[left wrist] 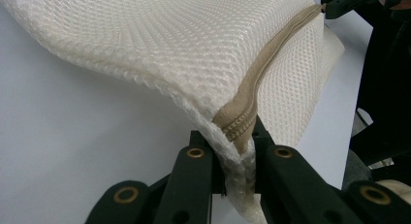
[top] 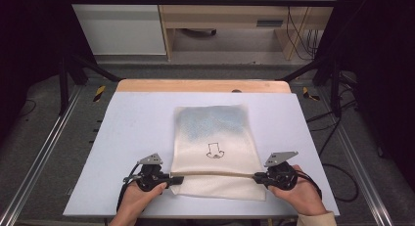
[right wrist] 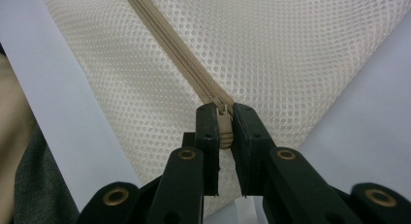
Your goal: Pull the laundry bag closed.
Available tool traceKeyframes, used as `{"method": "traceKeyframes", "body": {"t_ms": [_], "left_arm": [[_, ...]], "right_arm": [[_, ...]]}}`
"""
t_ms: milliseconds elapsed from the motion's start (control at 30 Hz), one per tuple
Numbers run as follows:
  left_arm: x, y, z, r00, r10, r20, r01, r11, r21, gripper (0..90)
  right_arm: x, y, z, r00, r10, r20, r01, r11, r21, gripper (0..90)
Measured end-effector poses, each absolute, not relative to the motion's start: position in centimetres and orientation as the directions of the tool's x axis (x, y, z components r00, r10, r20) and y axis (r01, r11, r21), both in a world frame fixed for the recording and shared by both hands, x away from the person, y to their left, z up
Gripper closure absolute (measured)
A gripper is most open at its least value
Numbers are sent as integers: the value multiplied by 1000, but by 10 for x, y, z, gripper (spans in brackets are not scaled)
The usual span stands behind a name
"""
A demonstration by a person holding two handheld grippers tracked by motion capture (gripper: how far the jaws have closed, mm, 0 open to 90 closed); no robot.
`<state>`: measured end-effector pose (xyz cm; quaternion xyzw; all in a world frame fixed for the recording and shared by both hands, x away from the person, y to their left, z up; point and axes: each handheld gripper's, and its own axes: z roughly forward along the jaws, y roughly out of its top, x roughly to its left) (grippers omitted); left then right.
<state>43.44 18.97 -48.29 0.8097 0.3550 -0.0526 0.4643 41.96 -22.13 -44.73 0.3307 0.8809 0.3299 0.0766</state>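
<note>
A cream mesh bag point(top: 215, 147) lies flat in the middle of the pale table point(top: 132, 128), a bit toward 6 o'clock. A tan zipper point(top: 215, 175) runs across it near its 6 o'clock edge.

The left gripper point(top: 175, 179) is squeezed tight on the zipper's end at 9 o'clock, pinching mesh and tape together point(left wrist: 237, 136). The right gripper point(top: 256, 177) is squeezed tight on the little zipper pull point(right wrist: 224, 118) at 3 o'clock. The 2 grippers face each other along the zipper line.

The job looks like sliding the zipper along. To do it well, the left gripper should hold its end firm, so the tape stays straight and tight. The right gripper should move the pull slowly along the line toward 9 o'clock, low over the table, without twisting. If the mesh bunches up, the pull may jam.

There is lots of bare table at 9 o'clock and 3 o'clock. The table's 6 o'clock edge is near both hands, so there is little room to pull back.
</note>
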Motion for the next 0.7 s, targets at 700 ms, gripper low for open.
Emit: {"method": "traceKeyframes", "body": {"t_ms": [700], "left_arm": [[435,192,-481,742,527,-415,623,-310,718,845]], "right_arm": [[421,-234,-454,-748,657,94,563,553,614,819]]}}
